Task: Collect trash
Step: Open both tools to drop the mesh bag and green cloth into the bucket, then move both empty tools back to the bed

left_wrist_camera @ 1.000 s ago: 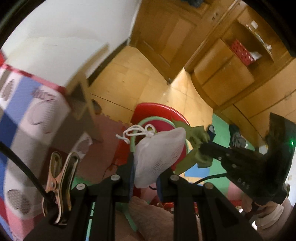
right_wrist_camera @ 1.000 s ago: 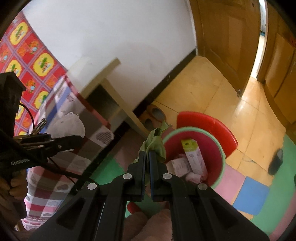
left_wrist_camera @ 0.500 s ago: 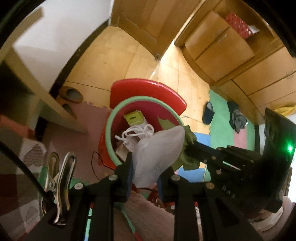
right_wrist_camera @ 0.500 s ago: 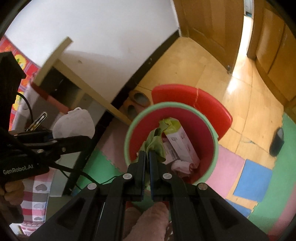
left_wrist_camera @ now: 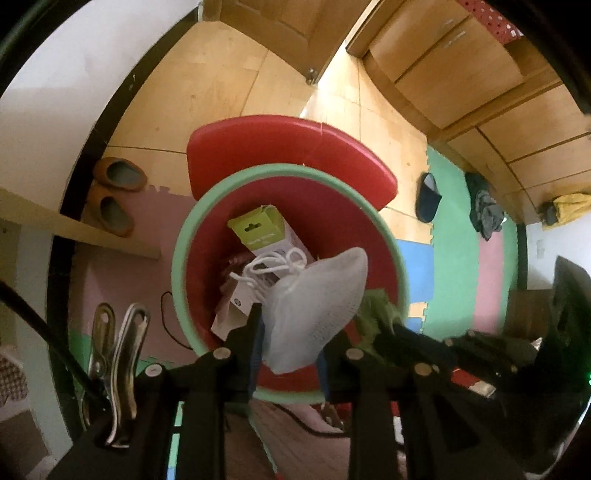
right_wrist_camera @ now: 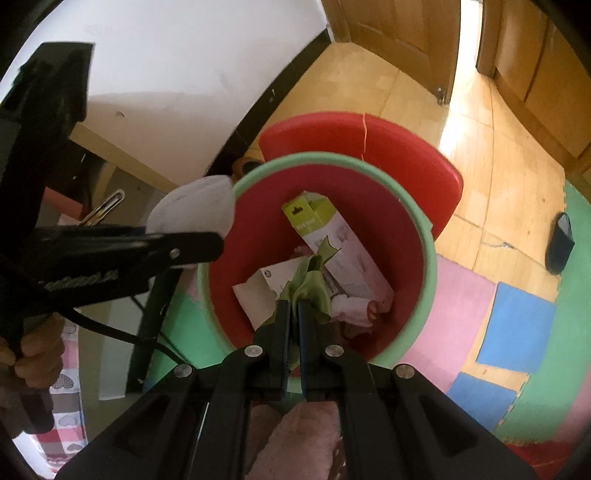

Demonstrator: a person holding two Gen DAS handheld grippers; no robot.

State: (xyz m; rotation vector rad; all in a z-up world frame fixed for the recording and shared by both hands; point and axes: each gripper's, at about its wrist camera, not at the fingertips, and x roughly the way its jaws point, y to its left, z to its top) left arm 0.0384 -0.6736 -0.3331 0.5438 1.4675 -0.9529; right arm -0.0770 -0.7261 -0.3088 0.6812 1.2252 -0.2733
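A red bin with a green rim (left_wrist_camera: 184, 266) (right_wrist_camera: 430, 258) stands on the floor below both grippers. Inside it lie a green and white carton (left_wrist_camera: 260, 230) (right_wrist_camera: 332, 236), white card (right_wrist_camera: 258, 291) and pink scraps (right_wrist_camera: 354, 308). My left gripper (left_wrist_camera: 291, 332) is shut on a white face mask (left_wrist_camera: 317, 291) with its strings dangling, held over the bin's near side; the same mask (right_wrist_camera: 199, 206) shows at the bin's left rim in the right wrist view. My right gripper (right_wrist_camera: 291, 310) is shut on a crumpled green wrapper (right_wrist_camera: 310, 284) (left_wrist_camera: 376, 306) above the bin's inside.
The bin's red lid (left_wrist_camera: 291, 147) leans behind it. Brown slippers (left_wrist_camera: 114, 192) lie by the wall under a table edge (left_wrist_camera: 74, 236). Coloured foam mats (right_wrist_camera: 517, 332) cover the floor, with a dark slipper (right_wrist_camera: 559, 243), wooden cabinets (left_wrist_camera: 461, 62) and a door (right_wrist_camera: 399, 33) farther back.
Both grippers have swung away from the table and come down over the bin, each still holding its piece. The bin now fills the middle of both views.
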